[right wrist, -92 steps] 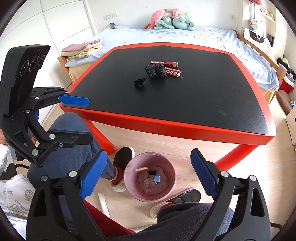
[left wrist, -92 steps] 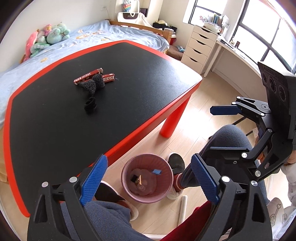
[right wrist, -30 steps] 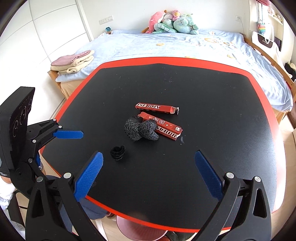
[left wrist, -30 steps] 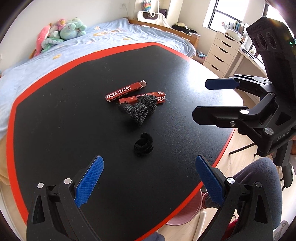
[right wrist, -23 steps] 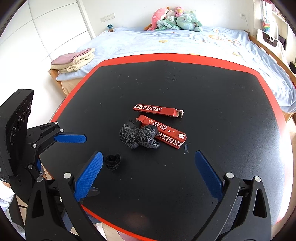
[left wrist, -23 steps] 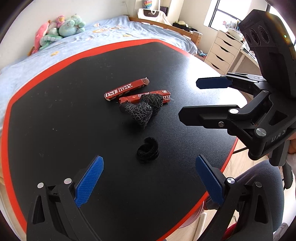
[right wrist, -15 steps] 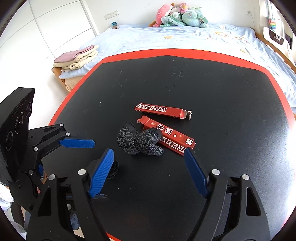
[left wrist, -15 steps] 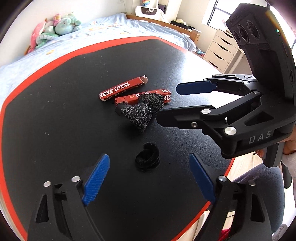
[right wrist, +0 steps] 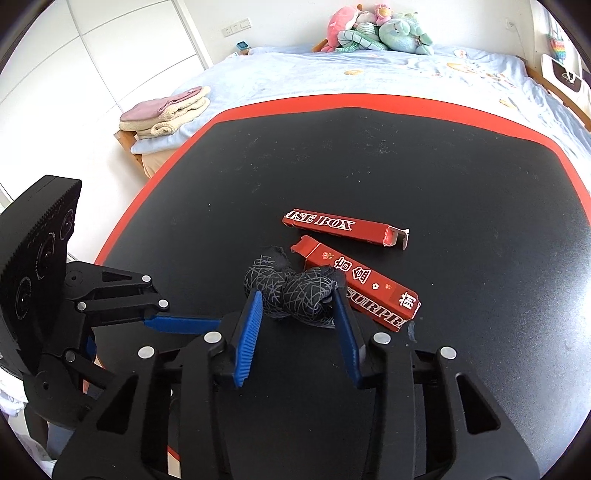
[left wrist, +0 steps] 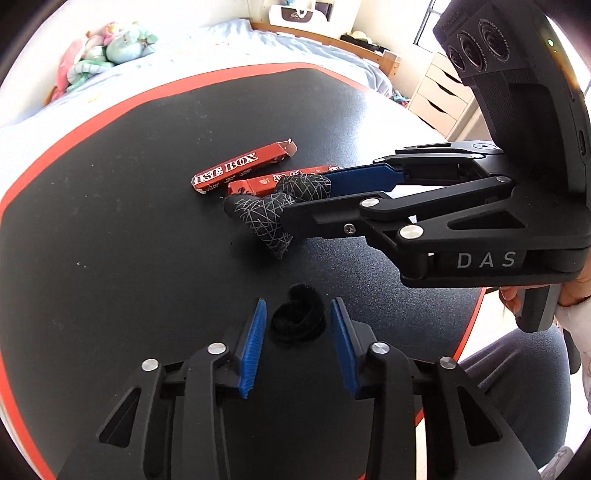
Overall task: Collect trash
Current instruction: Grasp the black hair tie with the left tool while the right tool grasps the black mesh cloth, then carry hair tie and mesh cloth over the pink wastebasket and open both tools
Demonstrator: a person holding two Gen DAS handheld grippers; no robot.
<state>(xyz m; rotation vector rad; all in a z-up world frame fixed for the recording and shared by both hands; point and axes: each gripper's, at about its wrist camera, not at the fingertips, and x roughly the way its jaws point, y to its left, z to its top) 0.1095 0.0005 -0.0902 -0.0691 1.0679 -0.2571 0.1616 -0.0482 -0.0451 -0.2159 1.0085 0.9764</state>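
Observation:
On the black table top with a red rim (left wrist: 110, 122) lie two red cardboard boxes (left wrist: 240, 170) (right wrist: 354, 284), a black crumpled wad with white lines (left wrist: 262, 218) (right wrist: 295, 291) and a small black fuzzy ring (left wrist: 299, 321). My left gripper (left wrist: 299, 339) is open, its blue pads on either side of the fuzzy ring, close to it. My right gripper (right wrist: 299, 321) is open with the wad between its fingers; it also shows in the left wrist view (left wrist: 332, 199).
A bed with blue sheets (right wrist: 369, 70) and plush toys (right wrist: 376, 29) stands behind the table. Folded towels (right wrist: 166, 110) lie at the bed's end. White drawers (left wrist: 439, 103) stand at the right. My knee (left wrist: 517, 398) is under the near table edge.
Both grippers have moved down from above the pink bin to the table and narrowed. The left one now straddles the fuzzy ring, the right one the wad.

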